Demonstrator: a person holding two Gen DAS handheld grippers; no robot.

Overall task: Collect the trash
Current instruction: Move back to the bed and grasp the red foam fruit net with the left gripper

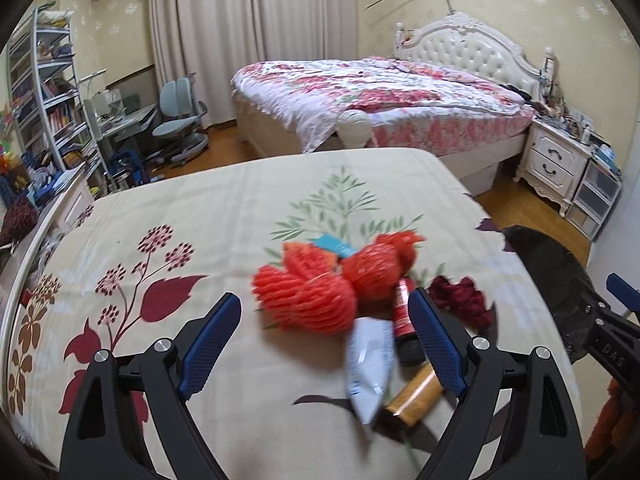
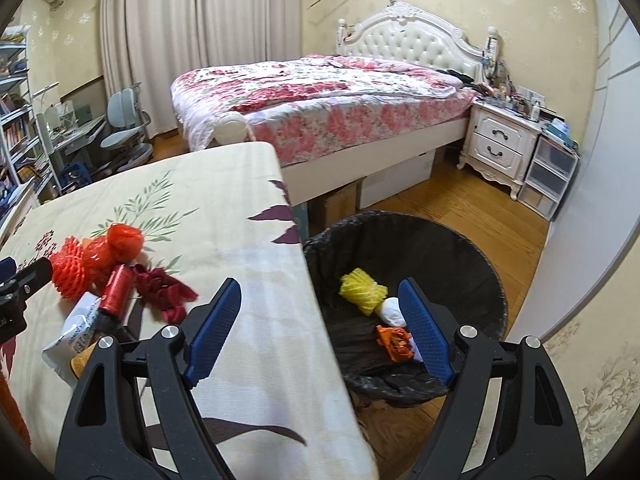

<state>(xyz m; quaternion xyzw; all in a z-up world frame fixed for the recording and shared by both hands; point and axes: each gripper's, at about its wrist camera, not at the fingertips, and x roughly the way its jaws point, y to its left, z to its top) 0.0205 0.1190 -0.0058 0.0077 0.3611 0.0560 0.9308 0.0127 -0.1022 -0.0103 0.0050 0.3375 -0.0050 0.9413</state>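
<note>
**A:** Which claw goes for the pile? Your left claw (image 1: 328, 340) is the nearer one — the litter lies straight ahead of it on the table (image 1: 200, 220), just past the blue pads. Its jaws stand wide and hold nothing.

**B:** And the right one?

**A:** Your right claw (image 2: 320, 328) is also wide open and empty. It hangs over the table's edge, one finger above the cloth and the other above the black-lined bin (image 2: 472, 256) on the floor. The pile sits well off to its left, so it is the poorer choice.

**B:** What is closest to the left claw?

**A:** The white wrapper (image 1: 370, 368) — it lies between the fingers' lines, its long axis running roughly away from you, near end pointing back toward the claw and slightly right. Beside it, near the right finger, lies the red bottle (image 1: 404, 316), also lengthwise away from you, dark cap end nearest. An amber tube (image 1: 414, 398) lies slanted below that.

**B:** And the red foam nets (image 1: 308, 296)?

**A:** Further ahead, bunched, with no clear axis; the view is blurred there. A dark red ribbon (image 1: 460, 300) lies to the right of the bottle.

**B:** So?

**A:** I'd judge the wrapper wants a straight reach, jaws closing across its width. The bin already holds a yellow net (image 2: 362, 290) and some scraps, so the job looks partly done.
</note>
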